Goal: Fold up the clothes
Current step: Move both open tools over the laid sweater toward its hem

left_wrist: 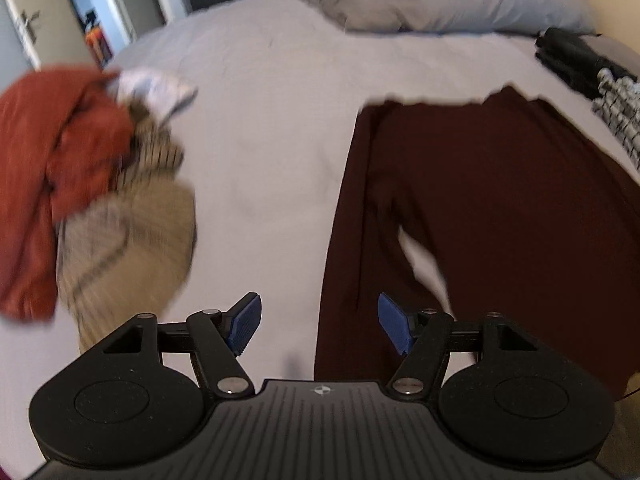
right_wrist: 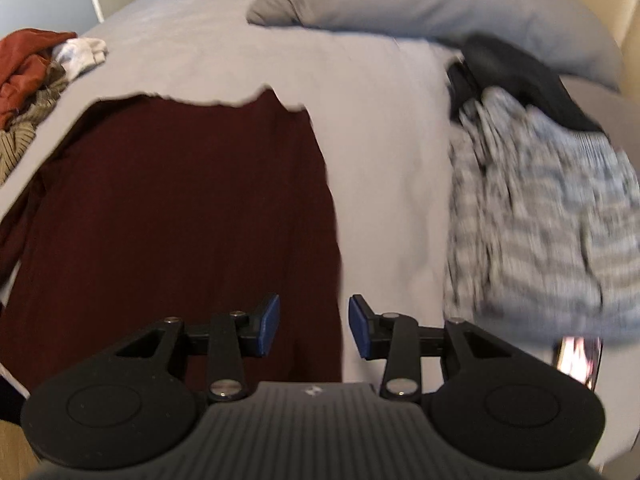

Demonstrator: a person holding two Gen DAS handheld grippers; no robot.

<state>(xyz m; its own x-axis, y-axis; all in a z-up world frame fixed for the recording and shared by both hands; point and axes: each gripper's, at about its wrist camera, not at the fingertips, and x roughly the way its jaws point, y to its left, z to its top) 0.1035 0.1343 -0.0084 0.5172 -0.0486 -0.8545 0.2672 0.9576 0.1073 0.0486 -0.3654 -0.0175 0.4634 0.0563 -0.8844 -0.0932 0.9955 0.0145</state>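
A dark maroon garment [right_wrist: 180,216] is spread flat on the bed [left_wrist: 260,120] (grey sheet); the left gripper [left_wrist: 320,326] and right gripper [right_wrist: 314,326] are held above its near edge, jaws apart, nothing gripped

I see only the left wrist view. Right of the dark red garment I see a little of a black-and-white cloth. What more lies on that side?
Observer: A rumpled grey-striped garment, beside the maroon garment with bare sheet between.
Operator: Is something behind it?
Observer: A black item lies against the pillow.
Operator: Is the right gripper holding cloth?
Observer: No. The right gripper is open, over the maroon garment's right edge.
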